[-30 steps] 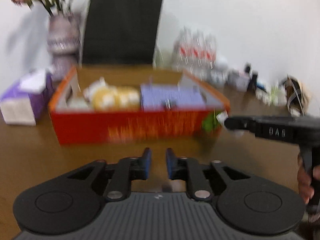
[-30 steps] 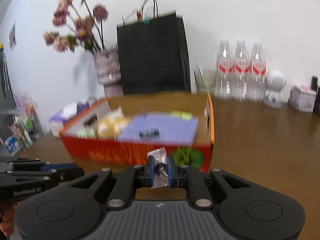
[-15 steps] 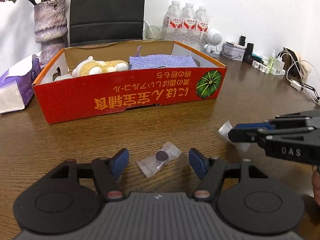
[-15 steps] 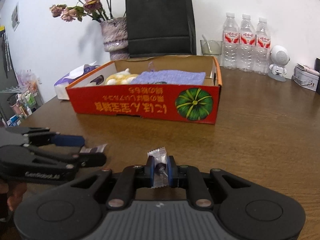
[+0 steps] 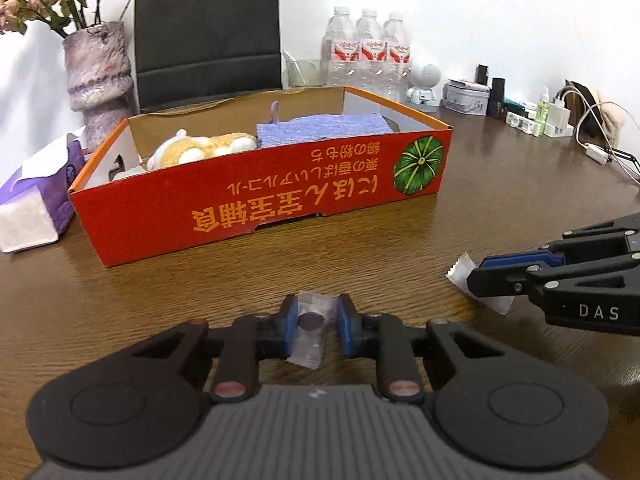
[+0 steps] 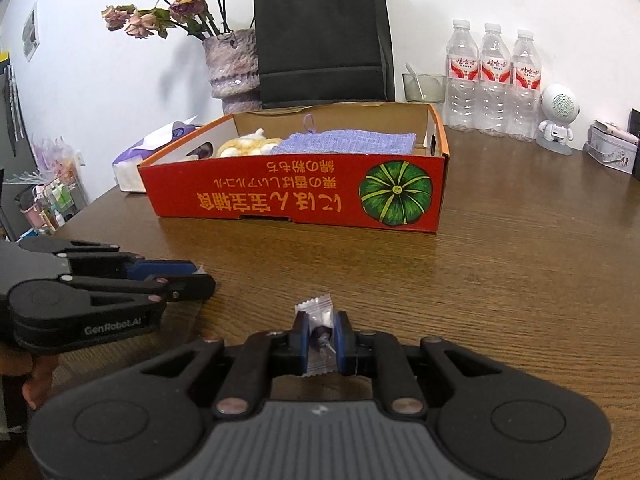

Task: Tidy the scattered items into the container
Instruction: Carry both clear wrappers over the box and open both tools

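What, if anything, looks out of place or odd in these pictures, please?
Only one thing: the red box stands with its printed lettering upside down. Otherwise the plush toy and purple cloth lie tidily inside, nothing spilled or damaged.

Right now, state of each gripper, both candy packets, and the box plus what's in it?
left gripper: closed on its packet
left candy packet: pinched between the pads, sealed
right gripper: closed on its packet
right candy packet: clamped upright, sealed
red cardboard box: open-topped, flat on the table
plush toy: lying inside the box
purple cloth: folded flat inside the box
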Demonstrator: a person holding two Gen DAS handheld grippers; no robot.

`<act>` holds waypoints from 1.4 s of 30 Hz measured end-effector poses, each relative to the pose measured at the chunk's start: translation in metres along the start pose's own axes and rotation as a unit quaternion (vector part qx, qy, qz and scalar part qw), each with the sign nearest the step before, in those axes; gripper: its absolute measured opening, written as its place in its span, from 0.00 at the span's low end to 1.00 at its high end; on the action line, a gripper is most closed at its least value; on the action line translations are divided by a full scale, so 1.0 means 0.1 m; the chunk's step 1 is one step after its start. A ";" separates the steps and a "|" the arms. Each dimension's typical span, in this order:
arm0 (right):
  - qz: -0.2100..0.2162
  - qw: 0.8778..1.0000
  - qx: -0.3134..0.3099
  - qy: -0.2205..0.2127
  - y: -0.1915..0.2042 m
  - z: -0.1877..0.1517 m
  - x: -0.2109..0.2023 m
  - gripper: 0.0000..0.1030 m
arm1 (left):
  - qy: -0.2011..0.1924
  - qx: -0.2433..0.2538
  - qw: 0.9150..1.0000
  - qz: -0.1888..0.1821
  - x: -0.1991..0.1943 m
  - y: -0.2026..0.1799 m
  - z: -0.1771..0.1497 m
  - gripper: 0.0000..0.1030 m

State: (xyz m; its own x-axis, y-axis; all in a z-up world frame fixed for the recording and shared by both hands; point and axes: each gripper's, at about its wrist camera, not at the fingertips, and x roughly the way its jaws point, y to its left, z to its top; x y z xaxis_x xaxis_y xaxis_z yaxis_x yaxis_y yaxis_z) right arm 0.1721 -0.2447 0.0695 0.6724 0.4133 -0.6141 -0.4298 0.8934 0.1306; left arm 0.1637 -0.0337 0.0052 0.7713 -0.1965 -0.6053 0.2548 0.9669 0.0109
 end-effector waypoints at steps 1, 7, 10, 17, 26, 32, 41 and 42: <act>0.000 1.000 0.000 -0.001 -0.01 0.00 0.00 0.11 | -0.001 -0.004 1.000 0.001 0.00 0.01 -0.01 0.21; -0.003 1.000 0.001 -0.006 -0.02 0.01 -0.01 0.11 | -0.020 -0.019 1.000 0.000 -0.10 0.08 0.01 0.20; -0.004 1.000 0.001 -0.021 -0.02 0.07 -0.05 0.11 | -0.047 -0.025 0.999 -0.006 -0.21 0.12 0.11 0.20; 0.008 0.998 -0.006 -0.070 0.00 0.58 -0.09 0.11 | -0.124 -0.052 0.991 -0.029 -0.35 0.29 0.62 0.21; -0.008 0.990 -0.016 -0.137 0.08 1.40 0.17 0.11 | -0.180 -0.117 0.977 0.010 -0.01 0.65 1.20 0.21; -0.020 0.992 -0.004 -0.125 0.02 1.67 0.64 0.11 | -0.147 -0.139 0.979 0.037 0.44 0.88 1.29 0.21; -0.049 0.996 0.014 -0.067 -0.09 1.62 1.05 0.62 | -0.103 -0.154 0.981 0.065 0.70 1.04 1.18 0.68; -0.051 0.996 0.019 -0.063 -0.11 1.63 1.05 0.80 | -0.098 -0.157 0.980 0.070 0.70 1.04 1.19 0.87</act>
State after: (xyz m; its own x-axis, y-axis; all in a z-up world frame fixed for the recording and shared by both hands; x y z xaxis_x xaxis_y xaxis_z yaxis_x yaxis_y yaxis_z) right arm 0.3456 -0.1821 0.1300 0.7834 0.3359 -0.5229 -0.3330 0.9373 0.1032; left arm 0.3136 0.0335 0.0588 0.8908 -0.0559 -0.4509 -0.0298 0.9831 -0.1807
